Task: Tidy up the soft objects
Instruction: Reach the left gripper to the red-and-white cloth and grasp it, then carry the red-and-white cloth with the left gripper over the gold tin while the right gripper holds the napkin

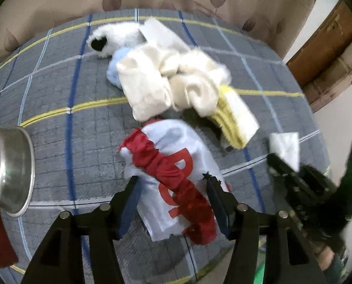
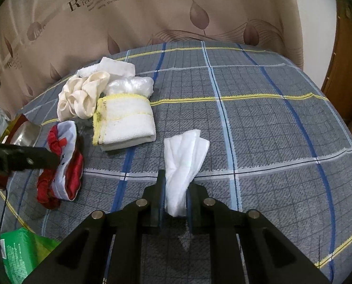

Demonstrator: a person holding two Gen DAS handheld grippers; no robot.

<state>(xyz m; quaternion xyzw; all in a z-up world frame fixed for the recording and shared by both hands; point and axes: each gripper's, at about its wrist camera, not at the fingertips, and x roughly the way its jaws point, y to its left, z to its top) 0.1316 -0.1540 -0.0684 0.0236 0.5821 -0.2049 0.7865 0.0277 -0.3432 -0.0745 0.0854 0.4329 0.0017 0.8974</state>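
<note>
While a grey plaid cloth with blue, white and yellow lines covers the round table, two black hand-held grippers work over a scatter of soft things. The right gripper has its jaws pressed together on the lower end of a white tissue, which stands up between the pads and fans out above them, apart from the other items. The left gripper has its jaws spread wide, one finger on each side of a white fabric piece with red trim that lies on the cloth; whether the pads touch the fabric cannot be told, as this view is blurred. Beyond that piece sits the main heap: a folded white towel with yellow edging, a crumpled cream cloth just beside it, a clear plastic bag behind the towel, and another white cloth at the far edge. In the left wrist view a fluffy white plush and a pale blue soft item lie at the back of the heap. A metal bowl stands at the table's left edge, and a green packet lies near the front edge. A beige curtain with leaf prints hangs behind the table.
</note>
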